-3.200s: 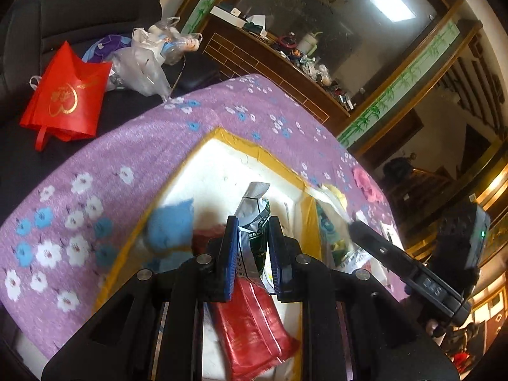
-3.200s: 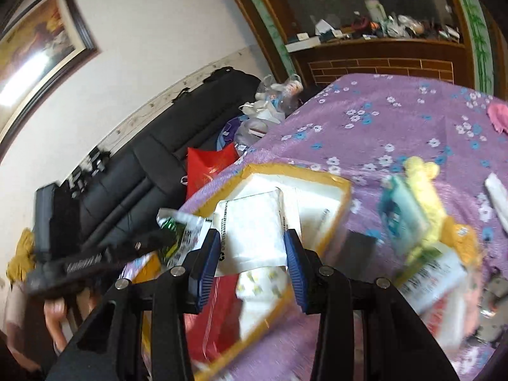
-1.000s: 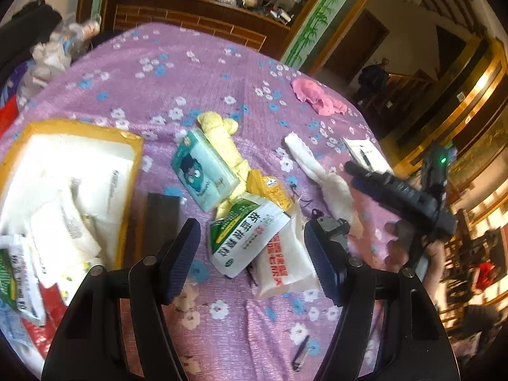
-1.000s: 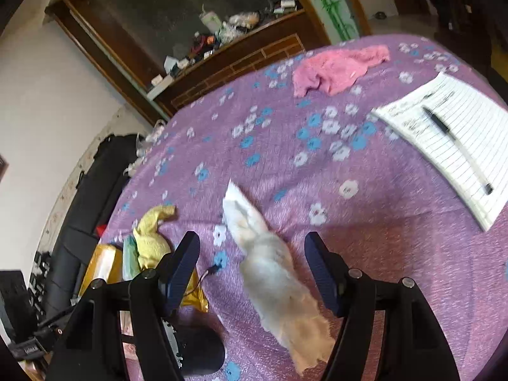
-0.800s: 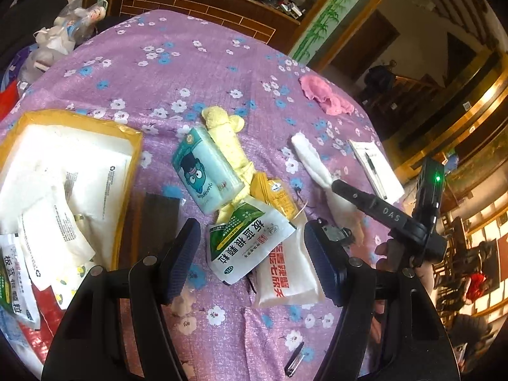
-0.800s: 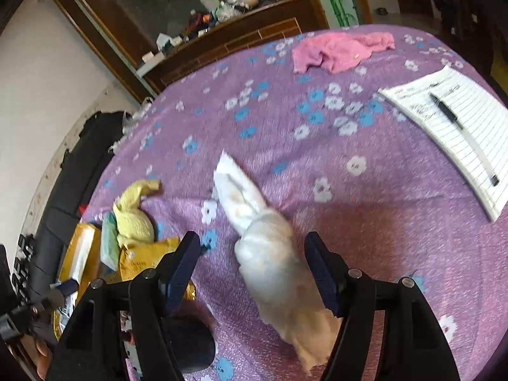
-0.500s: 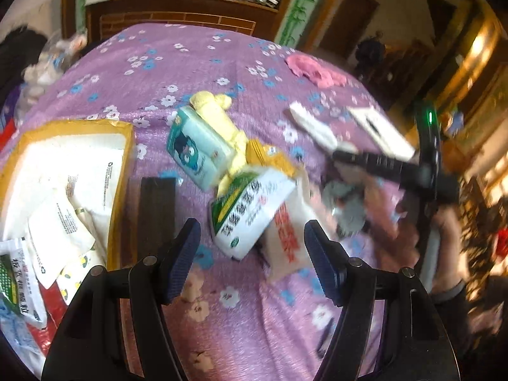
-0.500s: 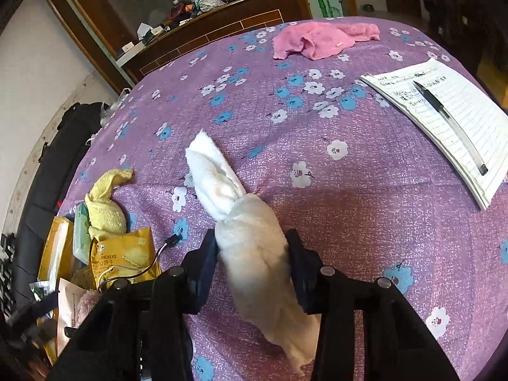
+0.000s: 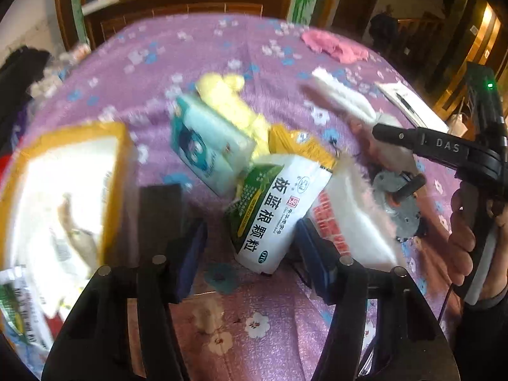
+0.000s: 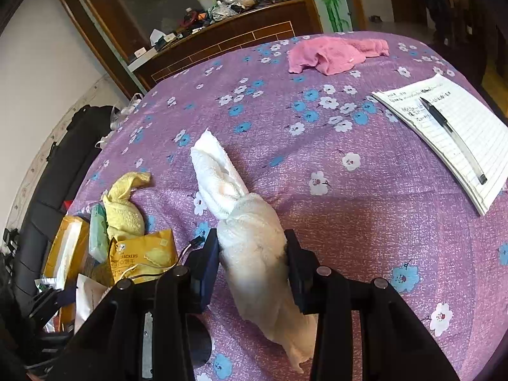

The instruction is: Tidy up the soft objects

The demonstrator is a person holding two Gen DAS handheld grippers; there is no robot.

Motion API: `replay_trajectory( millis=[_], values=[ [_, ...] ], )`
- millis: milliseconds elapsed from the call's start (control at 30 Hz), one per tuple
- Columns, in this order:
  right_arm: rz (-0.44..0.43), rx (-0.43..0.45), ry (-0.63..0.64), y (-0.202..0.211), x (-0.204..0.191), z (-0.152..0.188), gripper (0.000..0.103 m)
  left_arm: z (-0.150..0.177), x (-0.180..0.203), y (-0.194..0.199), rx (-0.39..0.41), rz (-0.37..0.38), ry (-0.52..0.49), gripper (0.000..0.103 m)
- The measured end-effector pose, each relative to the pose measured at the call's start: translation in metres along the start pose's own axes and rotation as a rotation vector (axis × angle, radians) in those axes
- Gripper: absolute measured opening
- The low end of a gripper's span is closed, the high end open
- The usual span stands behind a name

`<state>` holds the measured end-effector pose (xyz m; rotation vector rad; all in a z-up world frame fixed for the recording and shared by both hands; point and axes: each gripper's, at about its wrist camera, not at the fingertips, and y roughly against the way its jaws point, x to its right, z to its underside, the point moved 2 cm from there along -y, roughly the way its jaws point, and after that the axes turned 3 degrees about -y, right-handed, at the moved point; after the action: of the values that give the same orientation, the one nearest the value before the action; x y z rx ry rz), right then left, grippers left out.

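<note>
On the purple flowered surface (image 10: pixel 365 190), right hand-held gripper (image 10: pixel 252 262) clamps the rolled white towel (image 10: pixel 250 241); left hand-held gripper (image 9: pixel 250 247) gapes, empty. Yellow cloth (image 10: pixel 122 209), pink cloth (image 10: pixel 333 54) remain unsorted.

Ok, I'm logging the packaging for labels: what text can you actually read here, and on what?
"板蓝根颗粒" and "OTC": green-and-white sachet.
"DAS": right gripper, on its side as seen from the left wrist view.
"CRACKERS": yellow packet.
Red print on the white pack: blurred.
Handwriting on the notepad: too small.

Motion-blurred yellow-rimmed box (image 9: pixel 76 133), contents unreadable
</note>
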<state>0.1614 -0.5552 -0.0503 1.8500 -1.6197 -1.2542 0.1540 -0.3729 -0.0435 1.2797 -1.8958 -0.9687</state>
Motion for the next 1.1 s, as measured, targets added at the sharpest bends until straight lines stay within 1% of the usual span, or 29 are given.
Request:
replay_trajectory(
  millis=[33, 67, 100, 167, 200, 300, 400, 500, 633, 700, 867, 1000, 1100],
  values=[
    [0.003, -0.003, 0.002, -0.001, -0.001, 0.0, 0.039, 0.002, 0.001, -0.002, -0.007, 0.008, -0.009, 0.047],
    [-0.001, -0.006, 0.001, -0.002, -0.001, 0.001, 0.039, 0.003, 0.003, -0.002, -0.008, 0.011, -0.016, 0.044],
    [-0.005, -0.007, -0.001, -0.002, -0.001, 0.0, 0.039, 0.003, 0.004, -0.002, 0.002, 0.001, -0.018, 0.043],
    [-0.012, 0.002, -0.001, 0.0, -0.002, 0.0, 0.039, 0.003, 0.005, -0.003, 0.009, -0.004, -0.01, 0.037],
    [-0.012, 0.011, 0.002, 0.002, -0.003, 0.001, 0.039, 0.002, 0.003, -0.002, 0.016, 0.0, 0.007, 0.033],
    [-0.004, 0.055, 0.037, 0.012, -0.013, 0.002, 0.039, 0.002, -0.002, 0.002, 0.032, 0.016, 0.031, 0.026],
    [-0.009, 0.102, 0.071, 0.023, -0.025, 0.004, 0.039, 0.005, -0.007, 0.018, 0.08, 0.042, 0.07, 0.025],
    [0.003, 0.148, 0.119, 0.033, -0.04, 0.009, 0.039, 0.006, -0.009, 0.032, 0.116, 0.043, 0.092, 0.025],
    [0.008, 0.178, 0.161, 0.04, -0.055, 0.014, 0.039, 0.01, -0.015, 0.053, 0.159, 0.06, 0.128, 0.025],
    [-0.005, 0.193, 0.178, 0.044, -0.062, 0.017, 0.039, 0.013, -0.018, 0.066, 0.183, 0.08, 0.146, 0.025],
    [-0.014, 0.216, 0.211, 0.05, -0.075, 0.024, 0.039, 0.02, -0.025, 0.09, 0.225, 0.072, 0.167, 0.025],
    [-0.005, 0.249, 0.234, 0.057, -0.083, 0.028, 0.039, 0.029, -0.03, 0.102, 0.242, 0.075, 0.187, 0.025],
    [-0.005, 0.269, 0.239, 0.06, -0.084, 0.028, 0.039, 0.035, -0.034, 0.11, 0.256, 0.063, 0.202, 0.025]
  ],
)
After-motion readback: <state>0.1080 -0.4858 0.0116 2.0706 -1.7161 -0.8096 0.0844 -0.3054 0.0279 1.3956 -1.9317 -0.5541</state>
